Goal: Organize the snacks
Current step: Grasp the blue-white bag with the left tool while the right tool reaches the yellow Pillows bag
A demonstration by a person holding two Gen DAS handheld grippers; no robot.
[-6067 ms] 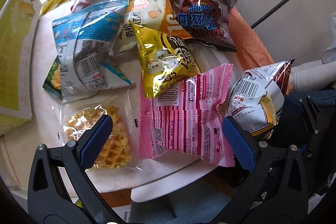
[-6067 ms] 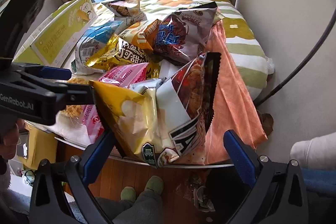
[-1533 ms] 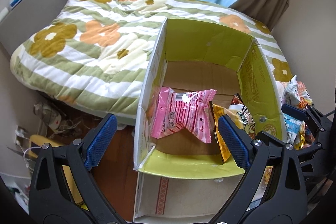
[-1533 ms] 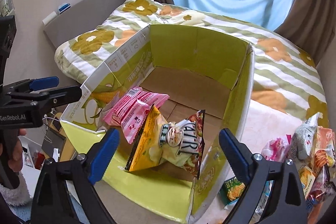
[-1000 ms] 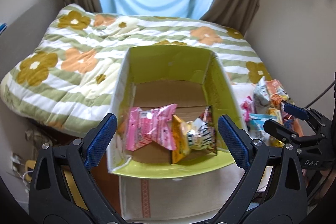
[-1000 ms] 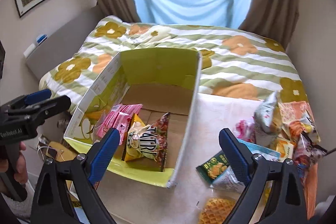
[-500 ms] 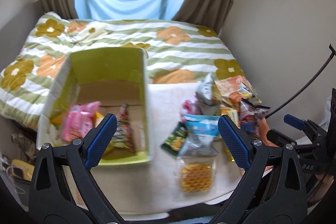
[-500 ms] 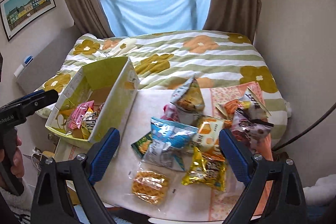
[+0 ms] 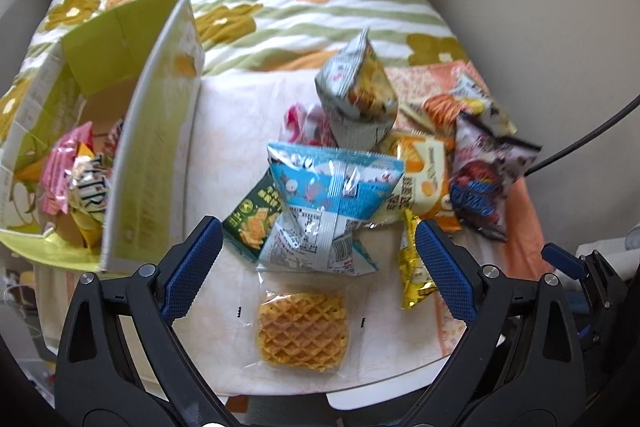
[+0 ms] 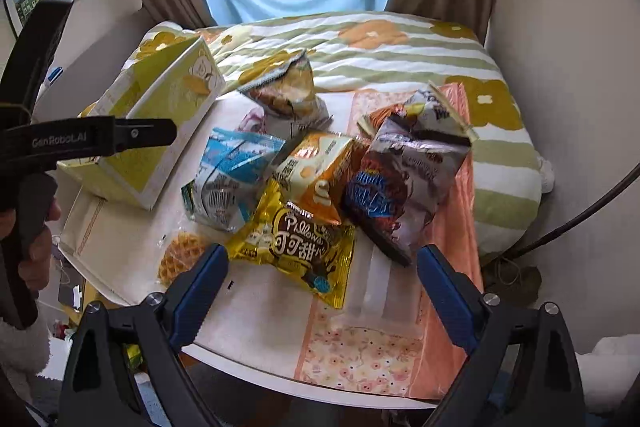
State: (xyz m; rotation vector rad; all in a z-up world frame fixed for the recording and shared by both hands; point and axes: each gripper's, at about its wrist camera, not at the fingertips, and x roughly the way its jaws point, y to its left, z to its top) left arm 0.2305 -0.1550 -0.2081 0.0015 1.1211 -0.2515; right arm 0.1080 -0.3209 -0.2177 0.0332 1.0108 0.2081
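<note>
A yellow-green cardboard box [image 9: 152, 155] stands at the table's left, holding a pink bag [image 9: 64, 163] and a "TAIRI" bag [image 9: 90, 195]. It also shows in the right wrist view [image 10: 160, 131]. A pile of snack bags lies to its right. My left gripper [image 9: 316, 267] is open and empty above a clear waffle pack [image 9: 303, 331] and a blue-white bag [image 9: 328, 211]. My right gripper [image 10: 320, 291] is open and empty above a yellow "Pillows" bag [image 10: 296, 239], with a dark red-and-grey bag [image 10: 400, 183] beyond.
A green cracker pack [image 9: 250, 227], an orange bag [image 9: 424, 179] and a grey pyramid bag [image 9: 356, 99] lie in the pile. An orange cloth [image 10: 452, 227] covers the table's right side. A flowered quilt [image 10: 380, 47] lies behind. A black cable [image 10: 580, 211] runs on the right.
Both grippers have swung right from the box and lowered toward the snack pile on the table. Both stay open and empty.
</note>
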